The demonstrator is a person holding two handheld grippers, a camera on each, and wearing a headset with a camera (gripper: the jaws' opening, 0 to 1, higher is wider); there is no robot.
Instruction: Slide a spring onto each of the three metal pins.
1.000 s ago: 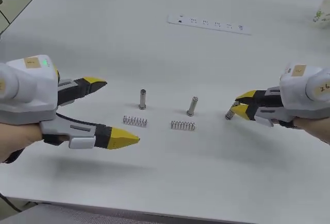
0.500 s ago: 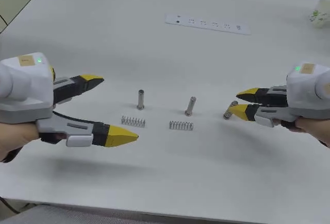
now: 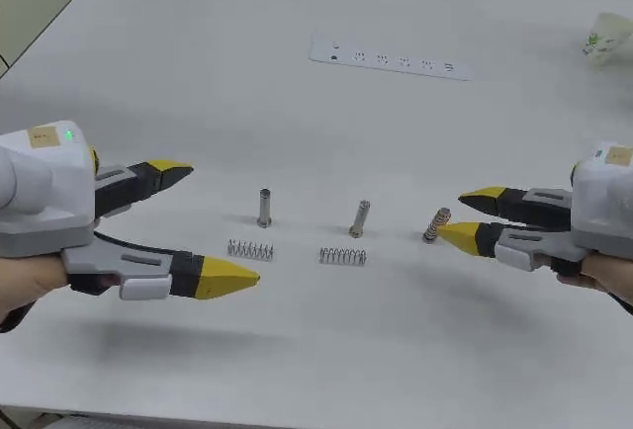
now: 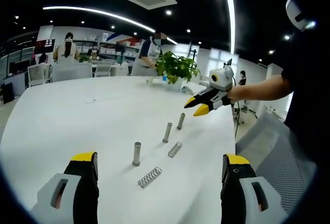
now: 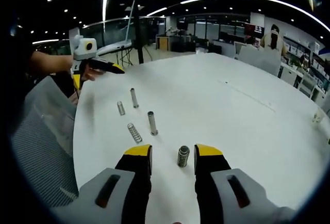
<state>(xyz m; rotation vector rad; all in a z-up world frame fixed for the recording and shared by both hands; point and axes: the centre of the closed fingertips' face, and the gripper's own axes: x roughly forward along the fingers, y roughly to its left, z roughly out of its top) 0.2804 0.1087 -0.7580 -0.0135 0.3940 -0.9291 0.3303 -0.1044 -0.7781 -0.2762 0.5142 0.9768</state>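
Our left gripper (image 3: pixel 220 221) gapes wide, our right gripper (image 3: pixel 455 214) sits unclenched beside the sprung pin (image 3: pixel 436 223), right of the middle pin (image 3: pixel 360 218). One spring (image 3: pixel 342 256) lies before it, another spring (image 3: pixel 249 249) and the third pin (image 3: pixel 264 207) to its left.

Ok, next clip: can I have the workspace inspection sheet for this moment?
Surface: white table, clean.
Job's things: three pins standing in a row. The left pin and middle pin are bare. The right pin carries a fitted spring. The first loose spring lies before the left pin, the second loose spring before the middle pin.
Clutter: power strip at the far side. A pale object sits far right, too blurred to name.
Grippers: left gripper is wide open and holds nothing. Right gripper is open, jaws either side of the right pin and seemingly clear of it.
Cables: nothing seen.
Surroundings: open office with chairs, people and a plant.
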